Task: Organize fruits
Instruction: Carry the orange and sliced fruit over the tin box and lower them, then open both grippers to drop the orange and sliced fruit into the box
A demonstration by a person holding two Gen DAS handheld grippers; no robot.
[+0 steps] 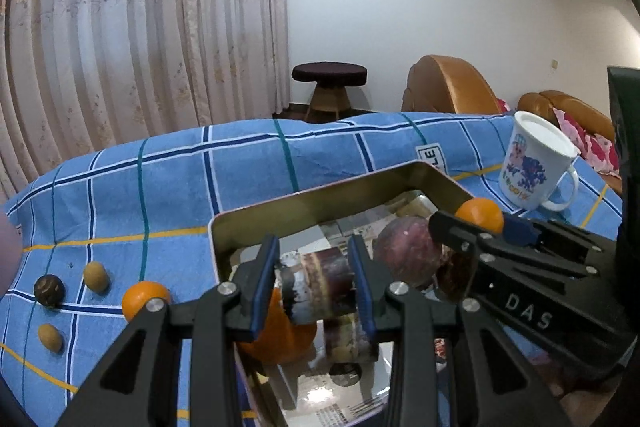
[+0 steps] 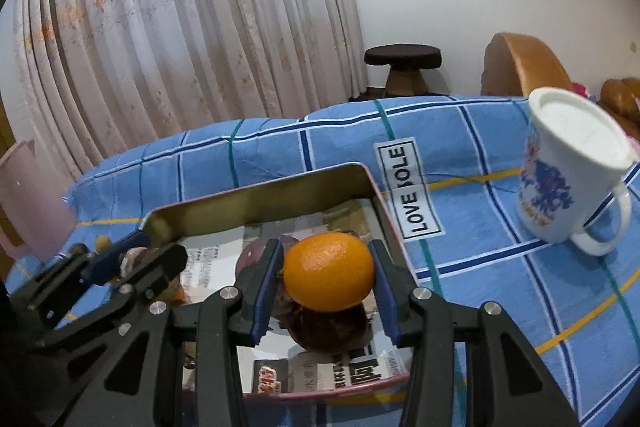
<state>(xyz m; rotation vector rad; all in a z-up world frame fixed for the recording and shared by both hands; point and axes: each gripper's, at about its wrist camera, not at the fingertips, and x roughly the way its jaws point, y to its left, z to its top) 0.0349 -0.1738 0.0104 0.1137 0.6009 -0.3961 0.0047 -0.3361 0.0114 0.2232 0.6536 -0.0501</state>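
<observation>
Two tools hang over the metal tin (image 2: 362,183), each gripping a fruit; the right tool (image 2: 326,287) clasps an orange (image 2: 330,269) between its blue pads, the left tool (image 1: 316,291) is narrowed on a dark banded cylindrical fruit piece (image 1: 318,285). I'd lower both close to the tin's floor before letting go, so nothing rolls; more small fruits (image 1: 96,277) wait on the blue checked cloth (image 1: 248,163) to the left.
</observation>
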